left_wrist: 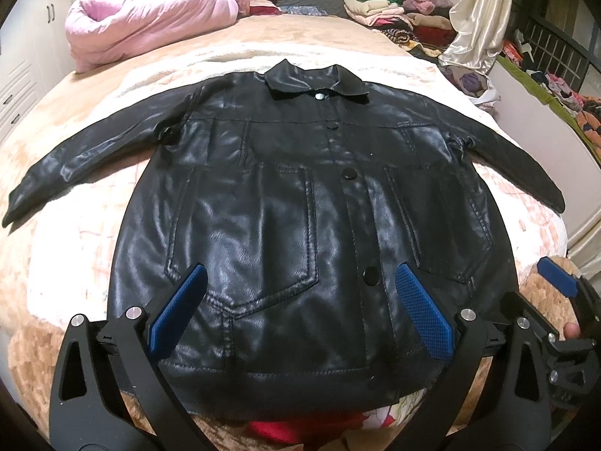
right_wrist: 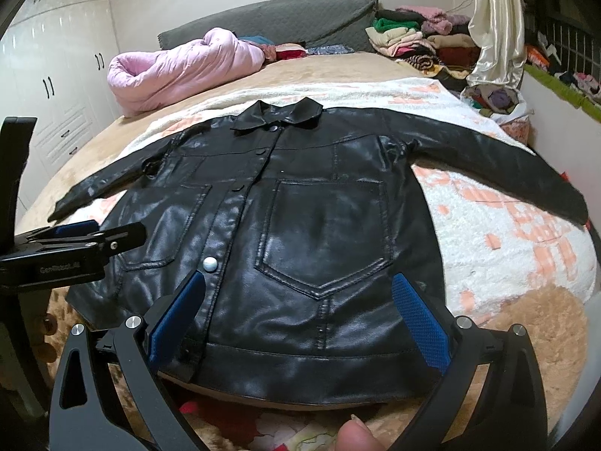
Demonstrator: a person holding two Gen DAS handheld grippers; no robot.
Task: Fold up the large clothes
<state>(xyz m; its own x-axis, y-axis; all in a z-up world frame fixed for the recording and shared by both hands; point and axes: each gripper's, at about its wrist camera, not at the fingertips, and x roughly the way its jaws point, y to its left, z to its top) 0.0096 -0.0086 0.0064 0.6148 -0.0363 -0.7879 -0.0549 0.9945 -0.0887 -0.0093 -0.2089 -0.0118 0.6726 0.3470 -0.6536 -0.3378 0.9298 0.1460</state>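
A black leather jacket (left_wrist: 300,203) lies flat, front up and buttoned, on the bed, sleeves spread out to both sides, collar at the far end. It also shows in the right wrist view (right_wrist: 308,233). My left gripper (left_wrist: 300,293) is open and empty, hovering over the jacket's lower hem area. My right gripper (right_wrist: 300,300) is open and empty over the hem on the jacket's right side. The right gripper shows at the right edge of the left wrist view (left_wrist: 563,282). The left gripper shows at the left of the right wrist view (right_wrist: 90,236).
The jacket rests on a white and peach blanket (left_wrist: 75,248) over a tan bedspread (right_wrist: 323,67). A pink quilt (left_wrist: 150,18) and a pile of folded clothes (left_wrist: 394,11) lie at the headboard. White wardrobes (right_wrist: 56,75) stand on the left; a cream curtain (right_wrist: 496,22) hangs right.
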